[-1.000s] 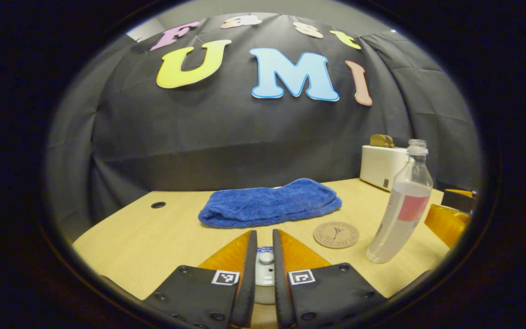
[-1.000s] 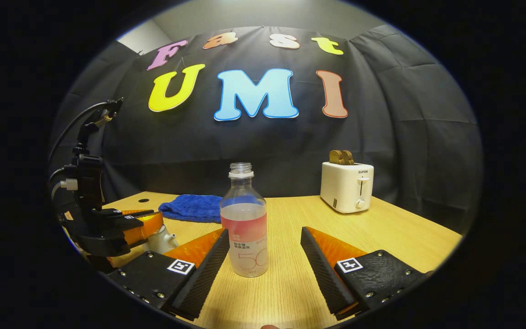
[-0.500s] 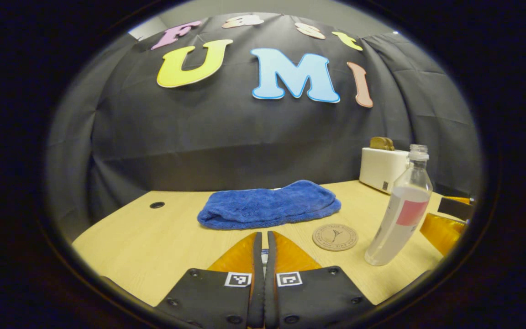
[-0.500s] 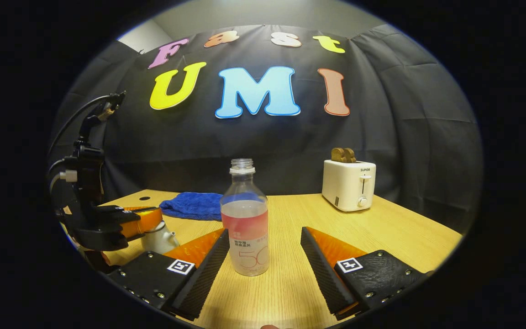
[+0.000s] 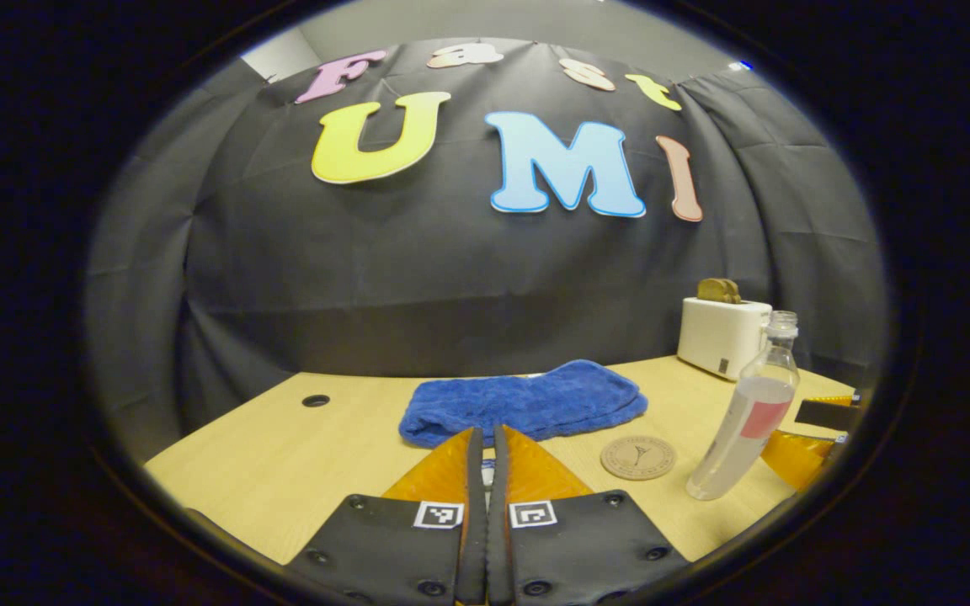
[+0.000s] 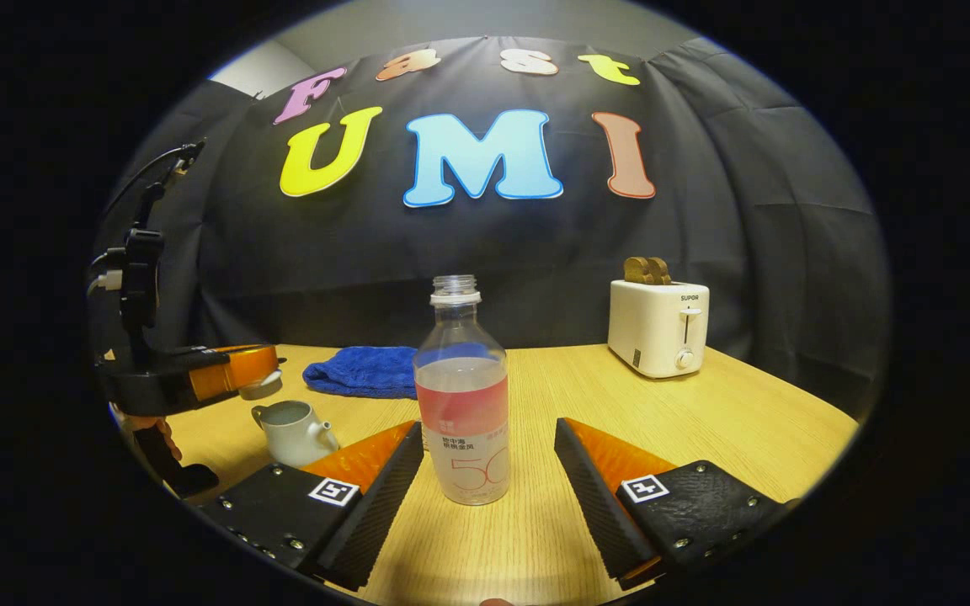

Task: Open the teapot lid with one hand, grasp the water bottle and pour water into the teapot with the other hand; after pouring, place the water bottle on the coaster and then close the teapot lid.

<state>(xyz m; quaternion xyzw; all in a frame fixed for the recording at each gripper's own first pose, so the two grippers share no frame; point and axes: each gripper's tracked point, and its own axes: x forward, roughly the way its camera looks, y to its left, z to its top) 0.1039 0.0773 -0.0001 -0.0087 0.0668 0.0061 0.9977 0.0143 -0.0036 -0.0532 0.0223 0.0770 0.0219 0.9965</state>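
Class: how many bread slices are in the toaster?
2, side by side in the top of the toaster, at the table's far right: one, another.

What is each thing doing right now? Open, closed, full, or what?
Teapot: open, lid off.
Lid: lifted above the teapot, held in the left claw.
Water bottle: upright on the table, no cap, partly full.
Right claw: open, either side of the bottle, not touching.
Coaster: bare.
Toaster: bread sticking out on top.
Towel: folded.
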